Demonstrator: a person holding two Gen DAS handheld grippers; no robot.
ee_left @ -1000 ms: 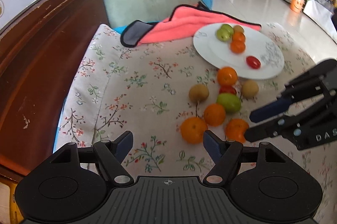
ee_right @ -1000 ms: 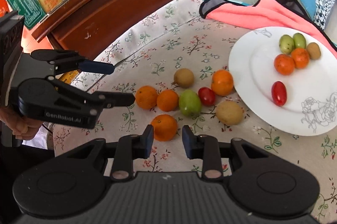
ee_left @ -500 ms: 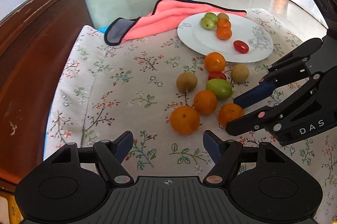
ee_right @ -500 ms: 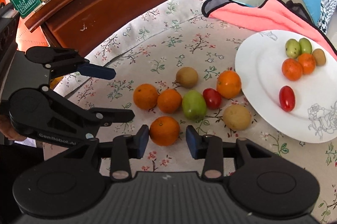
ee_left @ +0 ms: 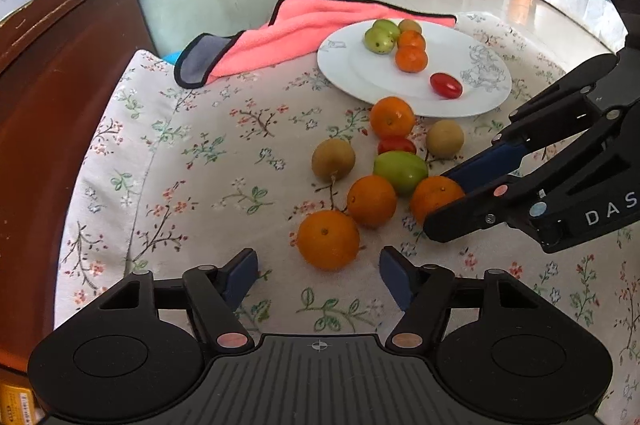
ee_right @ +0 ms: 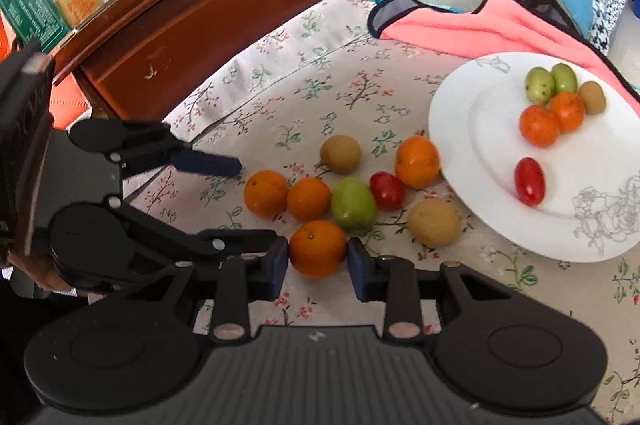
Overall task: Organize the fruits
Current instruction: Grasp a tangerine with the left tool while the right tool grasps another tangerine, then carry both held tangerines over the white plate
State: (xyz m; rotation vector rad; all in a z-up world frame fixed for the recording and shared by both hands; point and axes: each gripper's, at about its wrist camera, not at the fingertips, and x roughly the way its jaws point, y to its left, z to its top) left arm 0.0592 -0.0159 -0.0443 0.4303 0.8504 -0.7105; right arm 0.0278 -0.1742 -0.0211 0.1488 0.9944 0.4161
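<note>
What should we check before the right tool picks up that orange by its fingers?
1. Round orange fruit sits between the right tool's blue pads: ok.
2. Pads squeezing the fruit: cannot tell; they sit close on both sides.
3. Left tool open and apart from the right one: ok; its own orange lies ahead.
4. Neighbouring green fruit clear of the pads: ok, though close.
5. White round plate has bare room for more fruit: ok.

A floral tablecloth (ee_left: 208, 153) carries a white plate (ee_left: 348, 77), pink cloth (ee_left: 288, 33) and loose fruit (ee_left: 328, 239).
</note>
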